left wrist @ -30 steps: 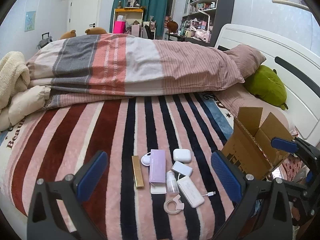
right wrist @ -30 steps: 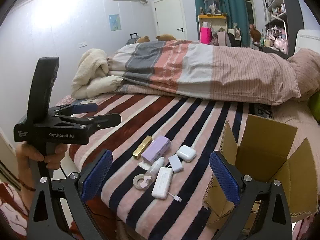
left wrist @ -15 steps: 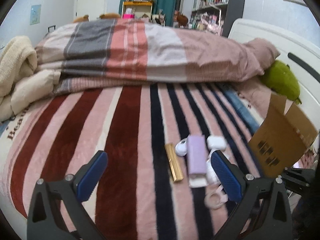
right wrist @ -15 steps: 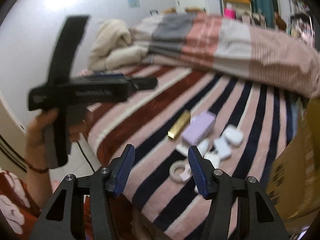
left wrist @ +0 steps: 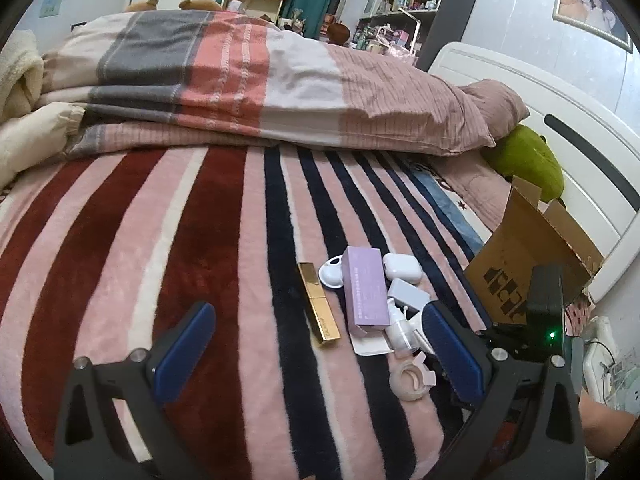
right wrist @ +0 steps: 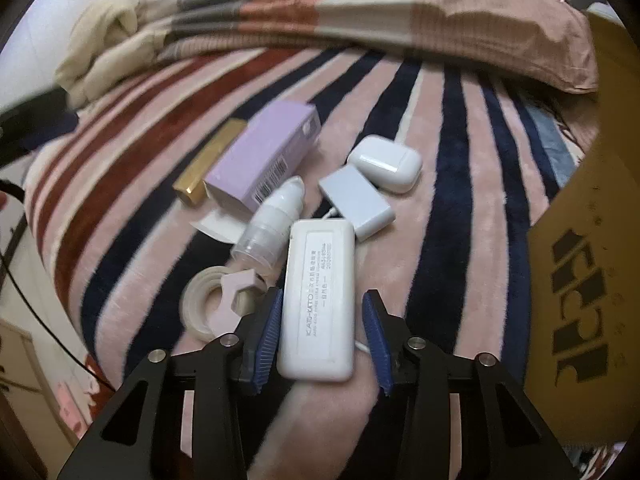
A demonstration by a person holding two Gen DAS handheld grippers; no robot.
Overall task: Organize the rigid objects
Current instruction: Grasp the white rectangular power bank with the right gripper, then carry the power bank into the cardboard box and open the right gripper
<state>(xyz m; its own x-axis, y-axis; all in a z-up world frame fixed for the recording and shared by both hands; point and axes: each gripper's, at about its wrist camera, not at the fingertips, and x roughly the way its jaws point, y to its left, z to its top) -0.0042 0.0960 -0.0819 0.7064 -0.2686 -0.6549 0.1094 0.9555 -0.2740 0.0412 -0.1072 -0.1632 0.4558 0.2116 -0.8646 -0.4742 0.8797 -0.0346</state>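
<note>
Small rigid items lie clustered on the striped blanket (left wrist: 200,240). In the right wrist view, my right gripper (right wrist: 324,336) is open with its pads either side of a white power bank (right wrist: 320,300), a small gap on each side. Around it lie a tape roll (right wrist: 208,300), a clear pump bottle (right wrist: 272,224), a purple box (right wrist: 264,156), a gold tube (right wrist: 208,164), a grey-blue box (right wrist: 356,200) and a white earbud case (right wrist: 386,164). My left gripper (left wrist: 316,348) is open, hovering above the gold tube (left wrist: 318,306) and purple box (left wrist: 366,290).
An open cardboard box (left wrist: 528,264) stands right of the cluster, close to the right gripper (right wrist: 580,280). A folded striped duvet (left wrist: 260,80) and a green plush (left wrist: 524,164) lie farther back. The bed edge is just below the items.
My right gripper dropped down to the cluster, narrowed, and now straddles the white power bank. My left gripper moved closer to the items.
</note>
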